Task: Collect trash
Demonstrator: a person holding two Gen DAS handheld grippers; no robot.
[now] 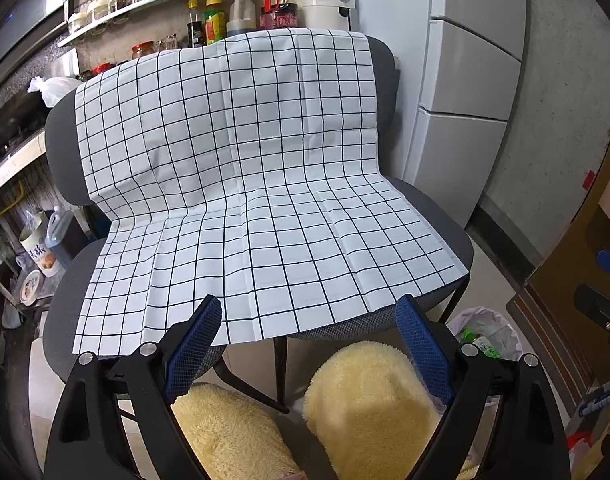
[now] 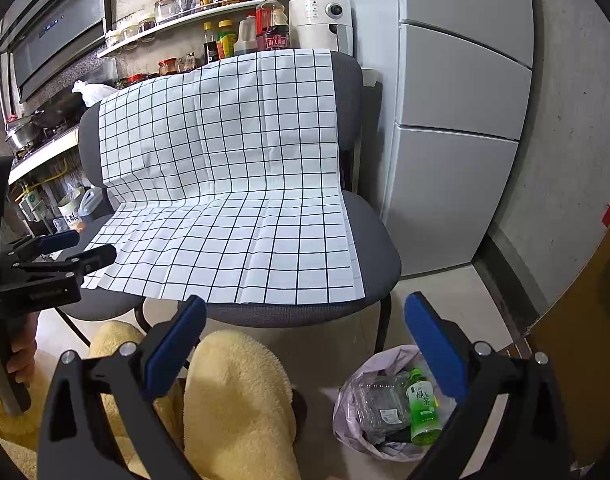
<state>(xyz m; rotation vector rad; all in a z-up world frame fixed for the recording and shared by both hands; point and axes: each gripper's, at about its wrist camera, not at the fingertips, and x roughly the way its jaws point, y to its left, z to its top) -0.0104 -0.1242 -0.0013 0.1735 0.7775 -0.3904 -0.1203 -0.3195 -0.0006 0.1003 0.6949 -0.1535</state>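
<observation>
A bin lined with a pale plastic bag (image 2: 361, 376) stands on the floor to the right of the chair. Inside it lie a green tea bottle (image 2: 423, 404) and a crumpled clear plastic container (image 2: 381, 404). My right gripper (image 2: 307, 306) hangs open above the floor in front of the chair, nothing between its blue pads, the bag under its right finger. My left gripper (image 1: 309, 312) is open too, holding nothing, over the front edge of the checked cloth (image 1: 245, 184). The bag (image 1: 493, 328) and bottle (image 1: 479, 342) show at the left view's lower right.
The white checked cloth (image 2: 225, 184) covers a grey chair (image 2: 373, 240). A person's legs in yellow fleece (image 2: 241, 400) are below both grippers. A white fridge (image 2: 457, 120) stands right, a brown box (image 2: 585, 340) beside the bag, a kitchen counter (image 2: 37, 160) and bottle shelf (image 2: 193, 12) behind.
</observation>
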